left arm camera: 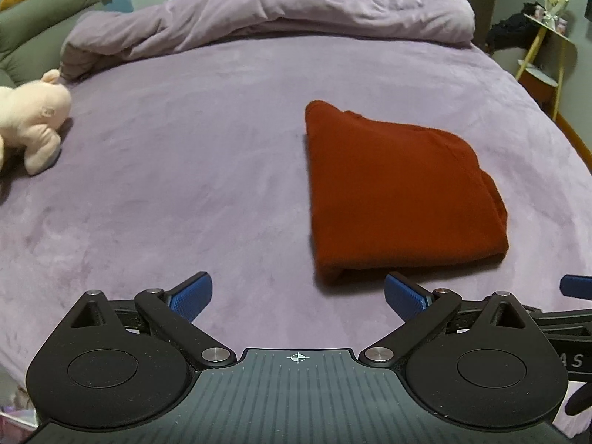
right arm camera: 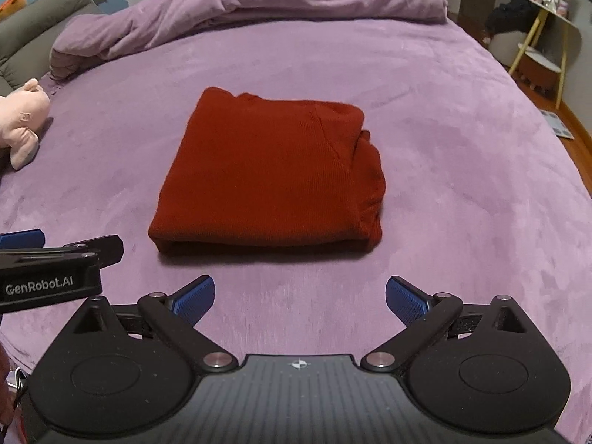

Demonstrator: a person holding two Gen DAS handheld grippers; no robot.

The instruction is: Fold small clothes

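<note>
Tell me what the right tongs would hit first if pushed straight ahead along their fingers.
Probably the folded red garment: it lies dead ahead of the open right tongs, beyond a strip of bare purple bedspread. Depth is uncertain.

I read "GenRobot.AI" in white on the side of the left gripper [right arm camera: 22,238]; the letters "AS" show on the right gripper [left arm camera: 575,285].

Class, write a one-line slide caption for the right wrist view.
Open right tool hangs above a folded red garment on a purple bed, nothing between its fingers.
</note>
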